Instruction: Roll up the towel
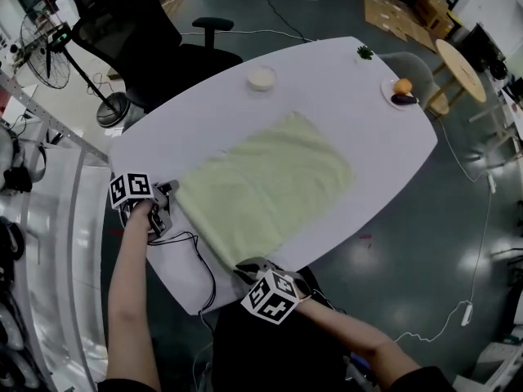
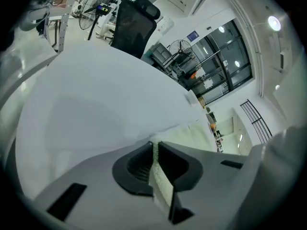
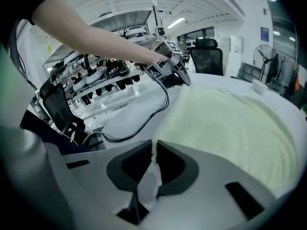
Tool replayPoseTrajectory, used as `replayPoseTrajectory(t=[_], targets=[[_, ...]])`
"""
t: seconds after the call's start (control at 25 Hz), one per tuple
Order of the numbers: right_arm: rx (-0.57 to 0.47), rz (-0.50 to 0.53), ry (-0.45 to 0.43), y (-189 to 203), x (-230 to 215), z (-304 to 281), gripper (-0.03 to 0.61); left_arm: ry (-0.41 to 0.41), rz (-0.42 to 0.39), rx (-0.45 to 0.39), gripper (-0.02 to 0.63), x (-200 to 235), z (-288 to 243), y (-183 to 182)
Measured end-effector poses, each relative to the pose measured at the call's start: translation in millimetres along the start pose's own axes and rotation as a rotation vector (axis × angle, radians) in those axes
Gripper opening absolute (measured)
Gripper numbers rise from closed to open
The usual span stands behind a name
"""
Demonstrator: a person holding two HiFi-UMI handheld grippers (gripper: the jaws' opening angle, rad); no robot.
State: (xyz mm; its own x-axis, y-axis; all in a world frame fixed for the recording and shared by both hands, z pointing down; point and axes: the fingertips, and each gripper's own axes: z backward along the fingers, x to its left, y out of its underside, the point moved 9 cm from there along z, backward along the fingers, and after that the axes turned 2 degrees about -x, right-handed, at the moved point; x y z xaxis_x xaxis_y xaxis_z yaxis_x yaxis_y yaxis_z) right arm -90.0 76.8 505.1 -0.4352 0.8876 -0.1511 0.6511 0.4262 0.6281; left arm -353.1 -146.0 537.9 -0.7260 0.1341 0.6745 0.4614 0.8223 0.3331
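Both corners along one short edge of the pale yellow-green terry towel (image 1: 265, 188) are pinched. The left tongs (image 1: 170, 191) press shut on one corner and the right tongs (image 1: 247, 266) on the other. The towel lies spread flat on the white oval bench (image 1: 343, 96). A thin black cable (image 1: 200, 256) runs beside that held edge.
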Motion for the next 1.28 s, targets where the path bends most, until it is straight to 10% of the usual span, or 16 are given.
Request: replayPoseTrajectory(t=[0.52, 0.8, 1.28], targets=[[-0.176, -0.195, -0.031, 6, -73, 59, 0.041, 0.037, 0.088, 0.010, 0.040, -78, -23, -24], [-0.181, -0.315, 0.026, 37, -118, 73, 0.044, -0.089, 0.139, 0.011, 0.046, -106, -72, -24], [-0.074, -0.401, 0.095, 87, -155, 62, 0.074, -0.101, 0.012, -0.010, 0.273, -141, -113, -12]])
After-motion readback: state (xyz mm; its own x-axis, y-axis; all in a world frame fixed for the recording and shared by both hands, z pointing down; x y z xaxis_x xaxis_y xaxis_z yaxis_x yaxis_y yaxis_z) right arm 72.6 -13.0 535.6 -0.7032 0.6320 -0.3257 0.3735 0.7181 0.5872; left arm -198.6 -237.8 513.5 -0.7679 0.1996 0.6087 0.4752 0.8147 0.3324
